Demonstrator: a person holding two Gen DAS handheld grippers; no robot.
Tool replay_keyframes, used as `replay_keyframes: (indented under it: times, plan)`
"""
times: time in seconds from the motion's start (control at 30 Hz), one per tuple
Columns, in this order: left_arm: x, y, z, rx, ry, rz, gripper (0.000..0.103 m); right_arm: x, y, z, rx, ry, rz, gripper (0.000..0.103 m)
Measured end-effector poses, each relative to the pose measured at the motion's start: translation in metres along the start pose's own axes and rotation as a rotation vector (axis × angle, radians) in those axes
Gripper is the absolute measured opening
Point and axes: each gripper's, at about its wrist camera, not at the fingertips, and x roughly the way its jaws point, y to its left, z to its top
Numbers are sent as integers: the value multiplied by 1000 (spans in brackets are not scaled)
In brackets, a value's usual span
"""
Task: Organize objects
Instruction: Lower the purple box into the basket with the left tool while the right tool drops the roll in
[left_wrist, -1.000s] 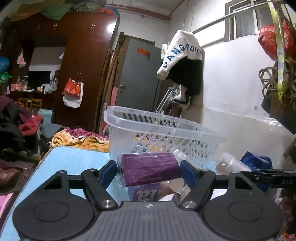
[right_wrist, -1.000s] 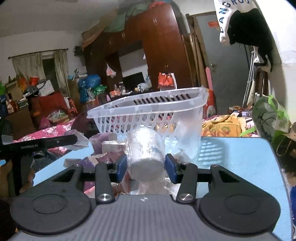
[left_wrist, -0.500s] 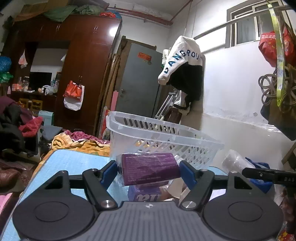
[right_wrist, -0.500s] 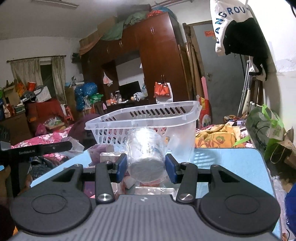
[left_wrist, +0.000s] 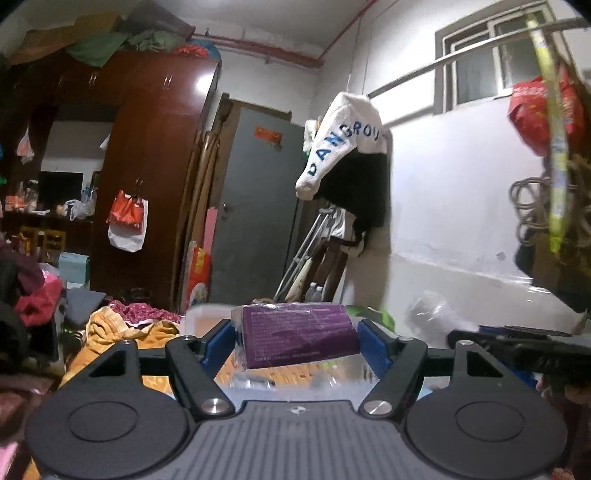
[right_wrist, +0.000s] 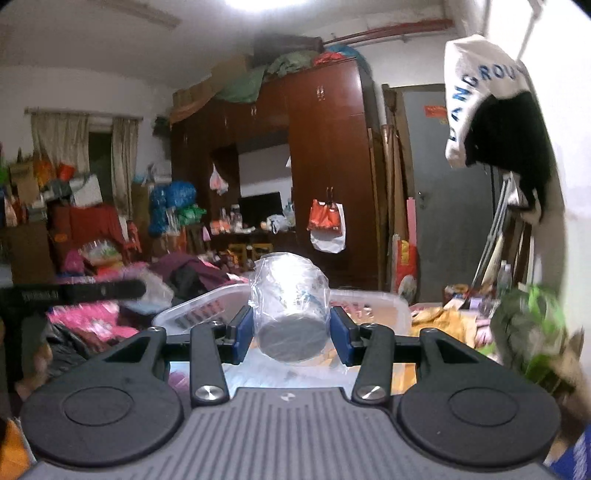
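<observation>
Purple wrapped packet (left_wrist: 297, 334) clenched in left gripper (left_wrist: 295, 341) jaws, plastic-bagged roll (right_wrist: 290, 314) in right gripper (right_wrist: 291, 334) jaws, both raised above white basket (right_wrist: 369, 306); slick film may slip, dropping either outside the rim.

Dim indoor light, ceiling-lamp glare at top, motion blur low down, fisheye-bent edges

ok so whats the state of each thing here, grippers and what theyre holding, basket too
left gripper: shut on the purple packet
purple packet: held, lifted, plastic-wrapped
right gripper: shut on the wrapped roll
wrapped roll: held, lifted, end facing the camera
white basket: upright, open top, below both grippers
</observation>
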Motion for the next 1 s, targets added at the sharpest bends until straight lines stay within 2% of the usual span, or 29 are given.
replay_keyframes:
  times: [0.1, 0.2, 0.23, 0.27, 0.3, 0.33, 0.4, 0.47, 0.53, 0.63, 0.77, 0.8, 0.87, 1.0]
  plan:
    - [36, 0, 15, -2, 54, 34, 75, 31, -7, 7, -27, 44, -13, 49]
    - [67, 2, 12, 1, 122, 33, 76, 52, -6, 7, -59, 75, -5, 50]
    - [72, 2, 10, 2, 128, 41, 79, 55, -5, 4, -59, 76, 2, 56]
    - [74, 5, 6, -3, 133, 51, 83, 55, -4, 1, -61, 79, 6, 71]
    - [76, 7, 4, -15, 151, 63, 88, 53, -3, -2, -60, 70, -7, 79]
    - [75, 9, 1, -29, 174, 73, 88, 47, -2, -5, -59, 52, -22, 88]
    - [61, 12, -5, -49, 198, 79, 88, 33, -4, -10, -49, 51, -10, 88]
    - [31, 12, -17, -19, 142, 45, 88, 7, -11, -24, -9, 53, 21, 88]
    - [0, 10, -35, 19, 105, 44, 88, -18, -20, -45, 29, 61, 31, 89]
    - [-20, 11, -60, 11, 113, 68, 89, -55, -27, -88, 120, 57, 35, 89]
    - [-2, 10, -70, 10, 184, 68, 89, -79, -9, -111, 173, 15, 122, 89]
    - [2, 10, -70, 10, 196, 71, 89, -78, 1, -111, 149, 21, 148, 89]
    - [9, 8, -68, 19, 210, 62, 89, -72, 19, -109, 73, 34, 146, 89]
    - [12, 3, -69, 28, 218, 81, 89, -60, 33, -105, 62, 48, 209, 89]
